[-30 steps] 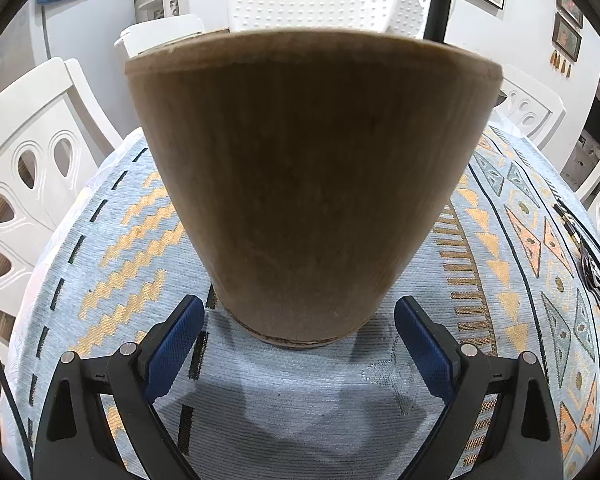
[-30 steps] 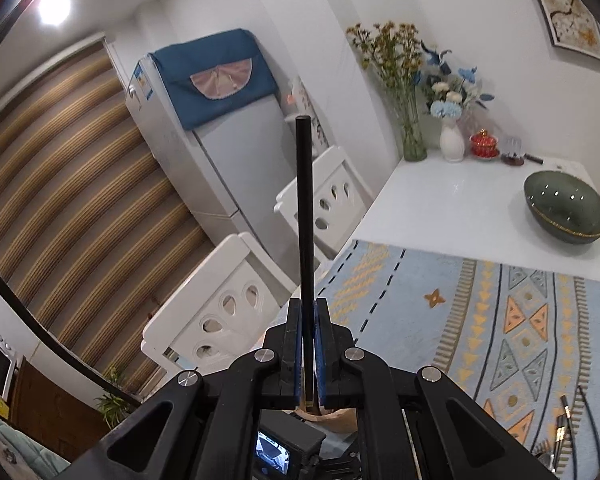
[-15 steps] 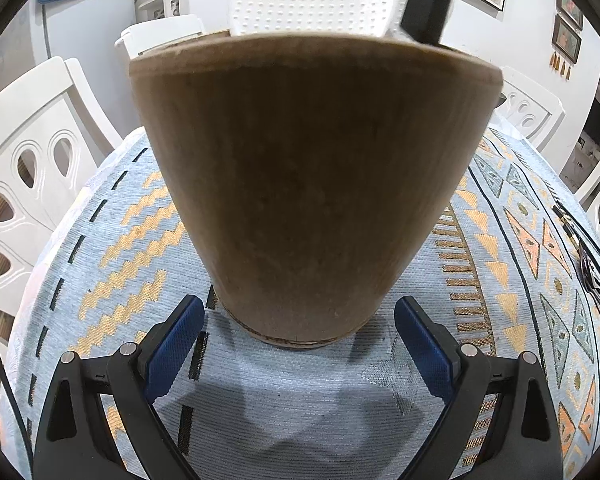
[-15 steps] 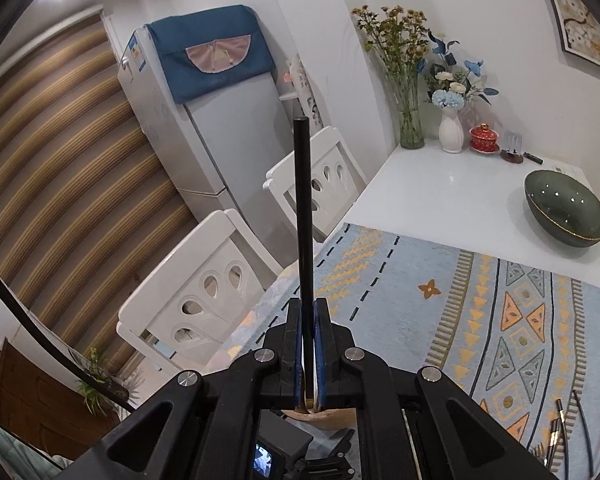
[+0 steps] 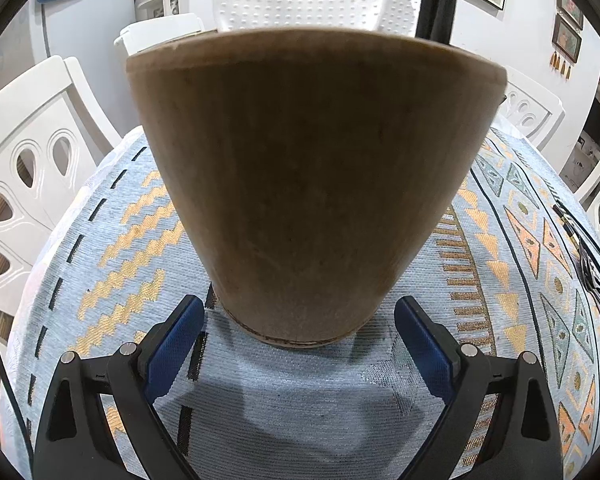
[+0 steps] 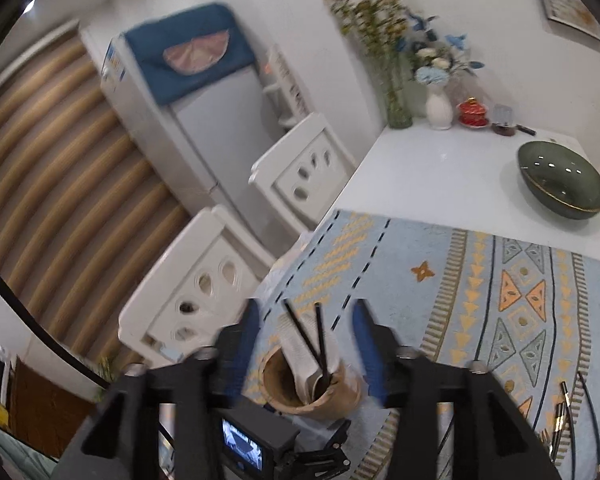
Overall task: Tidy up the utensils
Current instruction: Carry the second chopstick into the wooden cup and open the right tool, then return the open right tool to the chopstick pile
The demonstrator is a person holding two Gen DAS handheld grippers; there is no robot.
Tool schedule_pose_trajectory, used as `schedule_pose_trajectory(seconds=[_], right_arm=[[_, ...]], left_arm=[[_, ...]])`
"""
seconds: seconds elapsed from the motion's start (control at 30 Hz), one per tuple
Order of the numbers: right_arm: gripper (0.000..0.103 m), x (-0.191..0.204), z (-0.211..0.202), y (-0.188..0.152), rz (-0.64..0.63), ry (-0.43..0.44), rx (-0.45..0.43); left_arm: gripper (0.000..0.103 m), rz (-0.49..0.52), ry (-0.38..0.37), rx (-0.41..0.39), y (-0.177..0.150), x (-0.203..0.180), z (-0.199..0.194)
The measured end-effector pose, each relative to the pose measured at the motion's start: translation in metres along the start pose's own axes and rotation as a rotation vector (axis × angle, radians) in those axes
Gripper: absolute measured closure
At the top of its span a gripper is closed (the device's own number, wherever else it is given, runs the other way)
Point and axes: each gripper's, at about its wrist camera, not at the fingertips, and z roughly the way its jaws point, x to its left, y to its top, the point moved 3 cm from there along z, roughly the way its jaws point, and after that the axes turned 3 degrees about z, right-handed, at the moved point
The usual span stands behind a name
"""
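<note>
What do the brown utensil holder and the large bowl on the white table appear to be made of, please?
The utensil holder looks like wood or bamboo: matte brown walls with faint vertical grain and a paler ring at the base. The bowl looks like glazed ceramic, possibly glass: dark green, glossy, with sharp light reflections inside and a thin gold line around it. Neither can be confirmed by look alone.

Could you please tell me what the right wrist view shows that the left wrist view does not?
Only the right wrist view shows inside the wooden holder: two black sticks and a white utensil, plus a green bowl and the right gripper, jaws opening, nothing between them. Only the left shows the left gripper flanking the holder's base. Both show the patterned cloth.
</note>
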Motion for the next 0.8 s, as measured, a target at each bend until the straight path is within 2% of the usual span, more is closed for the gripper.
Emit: schedule_pose_trajectory(seconds=[0.1, 0.23, 0.4, 0.53, 0.7, 0.8], right_arm=[[0.052, -0.014, -0.015, 0.004, 0.036, -0.015, -0.034], [0.052, -0.034, -0.039, 0.009, 0.067, -0.075, -0.083], [0.052, -0.069, -0.082, 0.008, 0.104, -0.194, -0.151], [0.052, -0.104, -0.116, 0.001, 0.15, -0.321, -0.192], [0.052, -0.142, -0.138, -0.014, 0.206, -0.464, -0.172], [0.052, -0.172, -0.136, -0.029, 0.238, -0.582, -0.087]], left_arm=[[0.007, 0.0, 0.0, 0.0, 0.0, 0.0, 0.0], [0.007, -0.001, 0.0, 0.0, 0.0, 0.0, 0.0], [0.007, -0.001, 0.001, 0.001, 0.0, 0.0, 0.0], [0.007, -0.001, 0.0, 0.002, 0.0, 0.0, 0.0], [0.007, -0.005, 0.001, 0.009, 0.0, 0.0, 0.001], [0.007, -0.006, 0.001, 0.013, 0.001, 0.0, 0.001]])
